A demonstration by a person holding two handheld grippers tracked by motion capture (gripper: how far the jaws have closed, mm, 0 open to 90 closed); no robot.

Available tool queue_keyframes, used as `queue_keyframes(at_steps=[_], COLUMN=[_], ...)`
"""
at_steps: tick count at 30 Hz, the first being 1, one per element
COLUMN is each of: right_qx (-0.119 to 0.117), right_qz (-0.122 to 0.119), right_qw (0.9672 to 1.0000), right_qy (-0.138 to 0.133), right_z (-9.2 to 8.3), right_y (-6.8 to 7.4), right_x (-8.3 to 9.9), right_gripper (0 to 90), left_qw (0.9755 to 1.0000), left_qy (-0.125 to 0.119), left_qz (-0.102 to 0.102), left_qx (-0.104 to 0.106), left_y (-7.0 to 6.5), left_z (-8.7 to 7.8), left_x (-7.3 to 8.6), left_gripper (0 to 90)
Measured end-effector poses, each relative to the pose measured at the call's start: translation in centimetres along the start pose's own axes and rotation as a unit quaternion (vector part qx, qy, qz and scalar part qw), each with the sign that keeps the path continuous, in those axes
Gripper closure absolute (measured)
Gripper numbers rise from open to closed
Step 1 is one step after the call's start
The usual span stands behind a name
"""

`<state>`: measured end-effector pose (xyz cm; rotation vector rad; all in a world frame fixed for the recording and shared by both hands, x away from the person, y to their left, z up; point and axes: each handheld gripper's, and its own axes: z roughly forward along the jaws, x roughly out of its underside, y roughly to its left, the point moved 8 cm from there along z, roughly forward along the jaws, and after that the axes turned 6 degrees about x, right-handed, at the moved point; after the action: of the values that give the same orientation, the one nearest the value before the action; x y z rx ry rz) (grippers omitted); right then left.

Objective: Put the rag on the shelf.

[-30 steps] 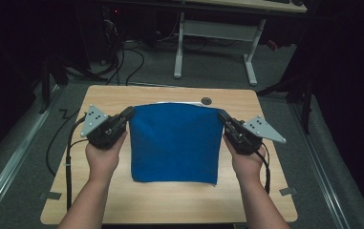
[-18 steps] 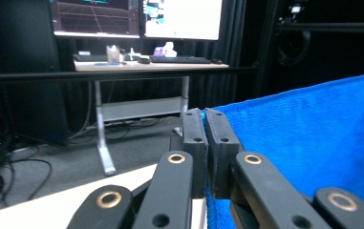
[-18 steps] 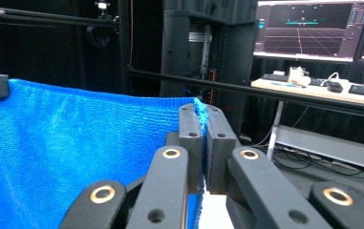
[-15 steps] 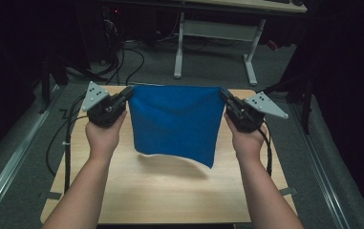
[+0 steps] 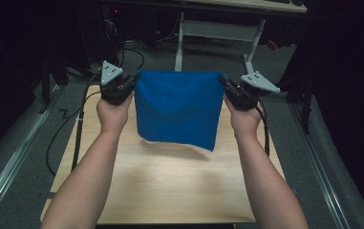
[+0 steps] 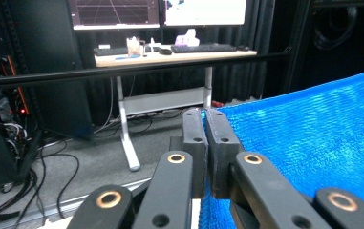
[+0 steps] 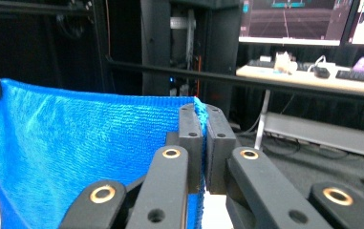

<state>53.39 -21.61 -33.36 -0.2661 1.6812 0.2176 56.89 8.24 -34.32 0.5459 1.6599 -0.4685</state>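
no readable text, monitors too blurred

cloth: bright blue all over, no print; up close in your gripper views the weave shows a fine ribbed texture with paler blue sheen.
left gripper: your black body, topped by a grey three-cornered plate with dark dots.
right gripper: black too, with the same grey plate.
jaws: matte black, dotted with brass-coloured rivets at the links.
tabletop: pale wood with faint grain, a soft grey shadow under the cloth.
floor: dull grey carpet crossed by black cables.
far desk: light wood top on white legs.
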Motion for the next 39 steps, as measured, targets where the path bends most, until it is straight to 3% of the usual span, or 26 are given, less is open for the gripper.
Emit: queue_keyframes(at_steps=[8, 13, 19, 26, 32, 34, 35, 39], right_qx=[0.009, 0.017, 0.013, 0.002, -0.007, -0.010, -0.010, -0.016], right_qz=[0.003, -0.023, -0.033, -0.012, -0.010, -0.008, -0.010, -0.011], right_qw=[0.9995, 0.9968, 0.9911, 0.9872, 0.9842, 0.9834, 0.9831, 0.9815], right_qy=[0.032, 0.075, 0.128, 0.159, 0.177, 0.181, 0.183, 0.191], right_z=[3.4, 5.7, 6.9, 6.4, 5.8, 5.7, 5.7, 5.7], right_y=[-2.0, -2.2, -2.0, -1.7, -1.0, -0.7, -0.7, -0.2], right_x=[1.1, 3.3, 7.8, 11.6, 14.1, 14.8, 15.0, 16.0], right_gripper=[88.5, 88.5, 88.5, 88.5, 88.5, 88.5, 88.5, 88.4], left_qw=[0.9987, 0.9949, 0.9869, 0.9819, 0.9789, 0.9768, 0.9774, 0.9754], left_qy=[0.048, 0.099, 0.154, 0.171, 0.176, 0.186, 0.184, 0.185], left_qz=[0.016, -0.016, -0.042, -0.066, -0.084, -0.084, -0.083, -0.100], left_qx=[-0.008, 0.001, 0.026, 0.046, 0.061, 0.064, 0.064, 0.068], left_y=[1.4, 2.2, 2.2, 1.5, 0.7, 0.6, 0.5, 0.6], left_z=[2.9, 4.2, 4.5, 4.1, 3.8, 3.8, 3.8, 3.8], left_x=[0.9, 4.9, 10.1, 13.6, 15.7, 16.2, 16.5, 17.3], left_gripper=[88.0, 87.9, 87.9, 87.9, 87.9, 87.8, 87.8, 87.8])
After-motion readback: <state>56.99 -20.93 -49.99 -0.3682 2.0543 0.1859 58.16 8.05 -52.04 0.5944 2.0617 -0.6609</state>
